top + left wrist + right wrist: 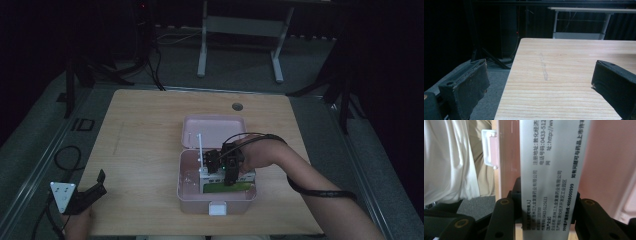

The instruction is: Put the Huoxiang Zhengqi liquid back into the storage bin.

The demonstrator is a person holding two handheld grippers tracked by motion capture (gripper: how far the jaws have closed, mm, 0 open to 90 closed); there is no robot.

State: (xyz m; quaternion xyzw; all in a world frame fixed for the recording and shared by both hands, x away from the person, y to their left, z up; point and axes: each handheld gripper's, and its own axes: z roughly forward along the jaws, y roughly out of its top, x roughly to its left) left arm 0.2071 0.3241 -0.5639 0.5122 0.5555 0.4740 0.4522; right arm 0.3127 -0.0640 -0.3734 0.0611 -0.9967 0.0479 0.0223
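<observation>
A pink storage box (192,192) sits open on the wooden table (145,135), lid (214,131) back, a green-and-white carton (227,186) inside. The right gripper (229,176), wrist bent downward over the box, clamps a white printed carton (549,177). The left gripper (90,192) rests at the table's near-left corner, jaws apart.

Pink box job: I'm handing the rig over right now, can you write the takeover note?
Right hand-held gripper: shut on a white medicine carton, lowered into the open pink box, which sits mid-table with its lid flipped back.
Left hand-held gripper: open, holding nothing, at the table's near left corner.
Done: carton gripped and over the box's compartment.
Left: probably set it down, release, withdraw; lid not yet closed.
</observation>
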